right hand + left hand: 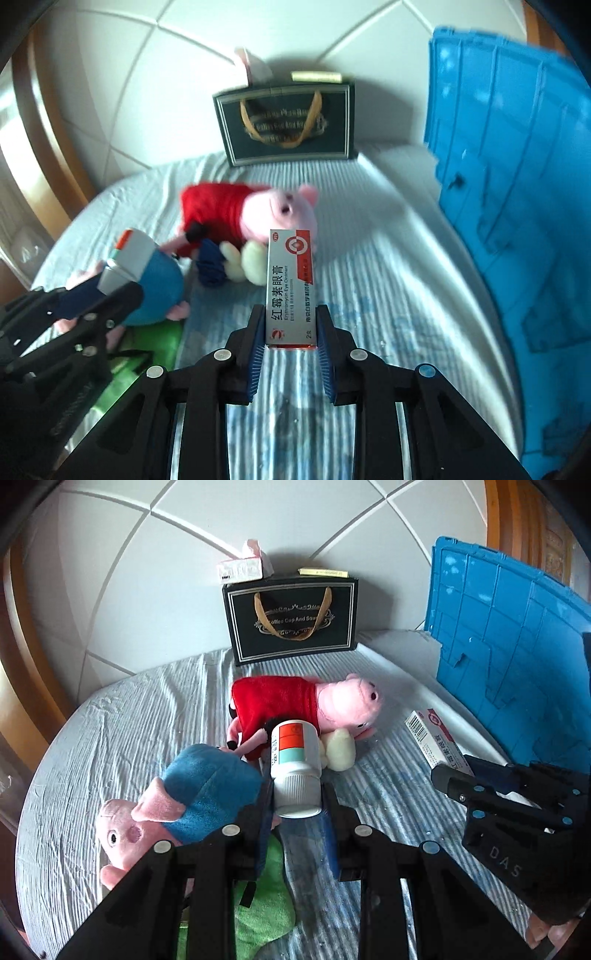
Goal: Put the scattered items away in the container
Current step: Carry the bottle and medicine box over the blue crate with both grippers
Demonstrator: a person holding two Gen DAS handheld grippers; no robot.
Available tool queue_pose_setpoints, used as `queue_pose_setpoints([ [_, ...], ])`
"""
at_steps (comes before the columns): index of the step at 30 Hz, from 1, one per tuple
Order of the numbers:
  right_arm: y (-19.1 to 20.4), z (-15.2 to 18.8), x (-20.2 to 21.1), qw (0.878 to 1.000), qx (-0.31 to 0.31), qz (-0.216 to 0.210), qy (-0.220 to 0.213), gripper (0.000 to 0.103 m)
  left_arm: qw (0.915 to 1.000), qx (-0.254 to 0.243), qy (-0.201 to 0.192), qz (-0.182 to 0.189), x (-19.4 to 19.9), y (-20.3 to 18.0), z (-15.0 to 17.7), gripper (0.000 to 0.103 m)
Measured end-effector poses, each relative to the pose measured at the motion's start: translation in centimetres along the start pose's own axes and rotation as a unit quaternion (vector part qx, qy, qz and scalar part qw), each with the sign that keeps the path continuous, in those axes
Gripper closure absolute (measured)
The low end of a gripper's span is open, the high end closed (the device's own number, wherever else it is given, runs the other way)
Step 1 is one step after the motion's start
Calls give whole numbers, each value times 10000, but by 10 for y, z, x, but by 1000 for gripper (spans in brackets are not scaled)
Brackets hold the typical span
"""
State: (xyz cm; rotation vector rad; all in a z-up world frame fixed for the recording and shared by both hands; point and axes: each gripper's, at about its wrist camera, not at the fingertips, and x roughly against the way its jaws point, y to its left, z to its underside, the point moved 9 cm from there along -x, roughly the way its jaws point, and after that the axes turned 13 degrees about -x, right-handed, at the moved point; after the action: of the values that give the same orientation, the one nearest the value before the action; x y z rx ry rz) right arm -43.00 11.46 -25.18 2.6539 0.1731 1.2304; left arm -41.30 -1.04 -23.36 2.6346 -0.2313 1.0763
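Currently, in the left wrist view, the left gripper (297, 797) pinched a white pill bottle (295, 768) between its pads, cap end toward the camera, held clear of the striped bedsheet (129, 716). Beyond the fingertips lay a pig plush in a red dress (295, 705); to the left of the fingers lay a pig plush in blue (184, 797), with a green cloth (258, 904) beneath the fingers. To the right, the right gripper (454, 775) appeared with an ointment box (436, 738) in its grasp, and the blue container (517, 657) stood behind it

In the right wrist view, the right gripper (291, 325) was clamped on the ointment box (290, 284), which pointed forward from the pads, lifted off the sheet. The left gripper (110, 288) with its bottle (129, 254) sat to the left of the fingers. The blue container (517, 184) rose to the right of the fingers, well apart. A black gift bag (284, 122) stood far ahead

Judged progress: early to middle. Two items were gripped but not yet deposited; both plush toys and the cloth remained on the bed. The container's interior was not visible
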Motion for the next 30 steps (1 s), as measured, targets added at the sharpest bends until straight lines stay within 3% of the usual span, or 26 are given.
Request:
queue_pose_setpoints([
  [8, 6, -46, 133, 9937, 78, 167, -1104, 77, 9951, -243, -947, 133, 99, -23, -61, 79],
  [13, -22, -69, 227, 9826, -78, 381, -1818, 77, 9857, -466, -1593, 303, 155, -60, -106, 79],
  [18, -84, -81, 298, 9699, -277, 747, -2301, 77, 9733, -757, -2078, 613, 193, -128, -149, 79],
  [23, -175, -91, 352, 9608, -427, 1090, -2514, 77, 9645, -935, -2323, 840, 210, -211, -188, 79],
  [30, -287, -104, 354, 9698, -356, 1222, -2081, 77, 9663, -1138, -2050, 1060, 198, -337, -221, 79],
])
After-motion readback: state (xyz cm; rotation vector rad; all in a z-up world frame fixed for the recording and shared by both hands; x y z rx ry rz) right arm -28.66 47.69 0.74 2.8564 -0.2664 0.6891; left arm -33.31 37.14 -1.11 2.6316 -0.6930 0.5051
